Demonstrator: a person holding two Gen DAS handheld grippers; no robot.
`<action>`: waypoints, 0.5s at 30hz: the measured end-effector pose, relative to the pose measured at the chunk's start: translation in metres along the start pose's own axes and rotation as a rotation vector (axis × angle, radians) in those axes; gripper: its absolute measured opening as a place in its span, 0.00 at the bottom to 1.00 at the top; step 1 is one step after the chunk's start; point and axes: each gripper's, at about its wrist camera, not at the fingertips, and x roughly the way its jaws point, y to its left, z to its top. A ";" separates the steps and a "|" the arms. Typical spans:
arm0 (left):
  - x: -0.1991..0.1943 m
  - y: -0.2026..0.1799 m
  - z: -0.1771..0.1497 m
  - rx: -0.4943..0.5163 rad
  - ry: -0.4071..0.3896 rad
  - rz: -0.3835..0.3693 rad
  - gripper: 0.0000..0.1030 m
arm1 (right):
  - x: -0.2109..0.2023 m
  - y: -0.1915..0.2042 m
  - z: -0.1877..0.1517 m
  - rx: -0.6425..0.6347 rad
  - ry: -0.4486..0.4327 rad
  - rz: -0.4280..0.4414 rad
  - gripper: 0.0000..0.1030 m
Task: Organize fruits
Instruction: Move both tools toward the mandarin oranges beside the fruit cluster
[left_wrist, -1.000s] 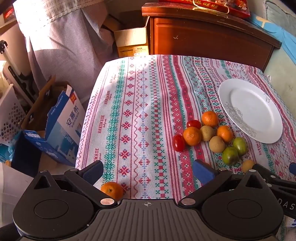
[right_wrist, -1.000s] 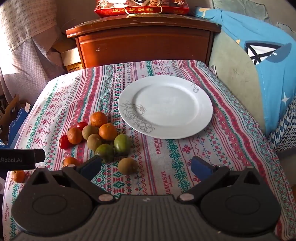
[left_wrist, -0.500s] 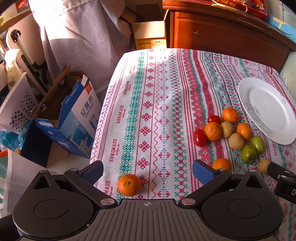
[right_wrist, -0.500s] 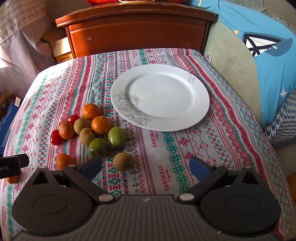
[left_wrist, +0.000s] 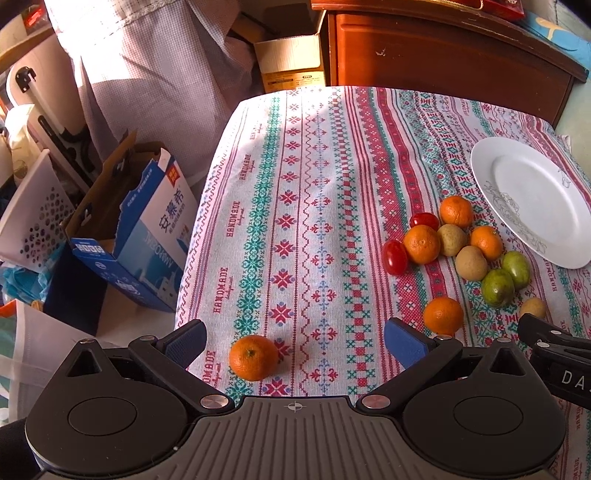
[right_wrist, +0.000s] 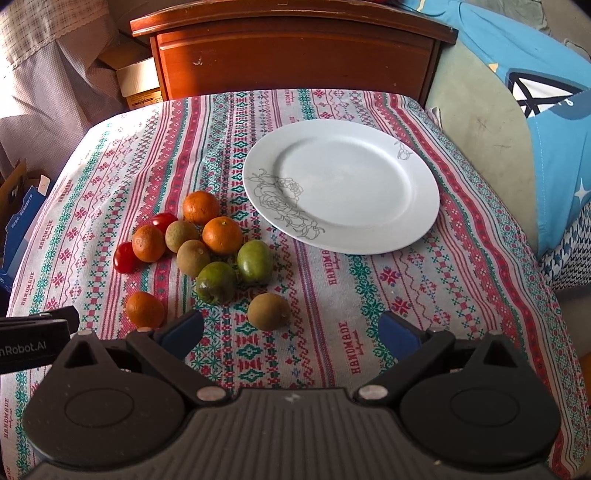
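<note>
A lone mandarin (left_wrist: 253, 357) lies near the table's front left edge, between the open fingers of my left gripper (left_wrist: 293, 341), nearer the left pad. A cluster of mandarins, brown kiwis, green fruits and two red tomatoes (right_wrist: 201, 243) lies left of the empty white plate (right_wrist: 406, 229). A brown kiwi (right_wrist: 268, 311) lies apart at the front, between the open fingers of my right gripper (right_wrist: 290, 330). Another mandarin (right_wrist: 144, 309) lies by that gripper's left finger. The cluster (left_wrist: 458, 243) and the plate (left_wrist: 554, 236) also show in the left wrist view.
A patterned cloth (left_wrist: 295, 206) covers the table. A wooden cabinet (right_wrist: 295, 59) stands behind it. A blue cushion (right_wrist: 535, 92) lies to the right. A blue-white carton (left_wrist: 147, 229) and a white basket (left_wrist: 33, 214) sit on the floor to the left.
My left gripper has swung left and back, so the lone mandarin now sits between its fingers. My right gripper has moved forward and lower toward the fruits. Both stay open.
</note>
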 end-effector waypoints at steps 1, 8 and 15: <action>0.001 0.000 0.000 0.002 0.002 0.001 1.00 | 0.000 0.000 0.000 -0.001 -0.002 0.000 0.96; 0.001 -0.003 -0.002 0.013 0.003 -0.006 1.00 | 0.001 0.002 0.000 -0.013 -0.012 0.006 0.96; 0.000 -0.007 -0.003 0.024 -0.004 -0.008 1.00 | 0.001 0.002 0.000 -0.010 -0.012 0.016 0.96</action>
